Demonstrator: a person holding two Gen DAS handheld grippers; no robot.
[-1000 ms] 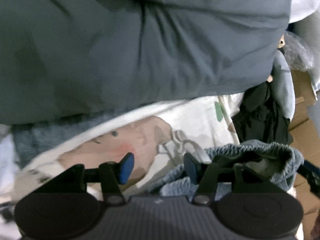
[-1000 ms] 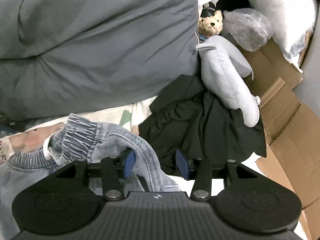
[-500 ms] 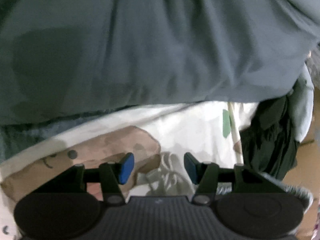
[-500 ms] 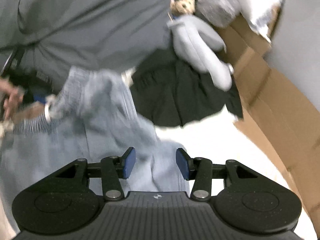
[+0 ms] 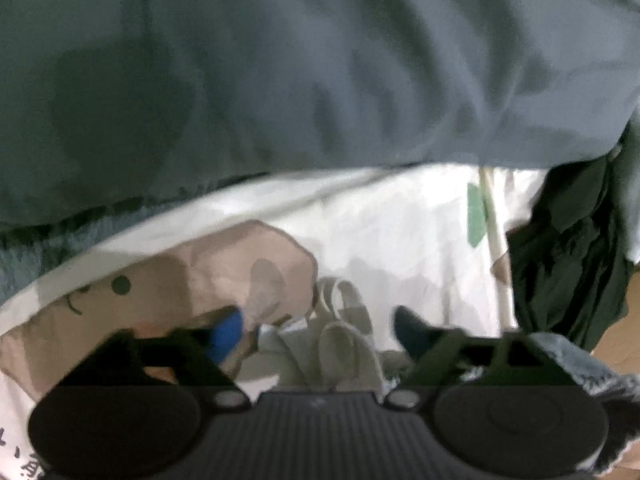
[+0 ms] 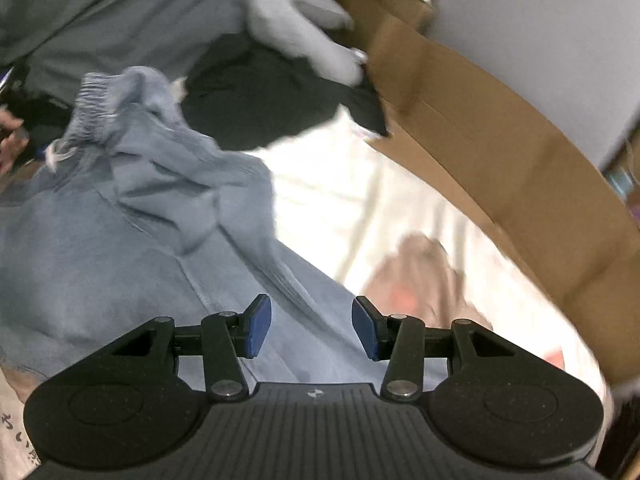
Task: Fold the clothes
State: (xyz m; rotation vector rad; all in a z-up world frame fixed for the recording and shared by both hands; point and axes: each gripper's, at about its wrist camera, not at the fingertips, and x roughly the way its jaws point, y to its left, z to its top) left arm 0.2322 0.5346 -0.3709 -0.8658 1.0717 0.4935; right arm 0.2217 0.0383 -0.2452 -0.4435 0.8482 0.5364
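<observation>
The left gripper (image 5: 316, 328) had just been opening — nothing gripped — above the white sheet (image 5: 400, 220). The right gripper (image 6: 311, 327) hung apart over the blue sweatshirt (image 6: 120, 240).

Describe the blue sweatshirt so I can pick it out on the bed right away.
Start at the brown cardboard along the right of the right wrist view, then cross the white sheet leftward. The blue sweatshirt lies crumpled there, under the right gripper. Unlike the black garment behind it, it is pale blue with a ribbed cuff.
</observation>
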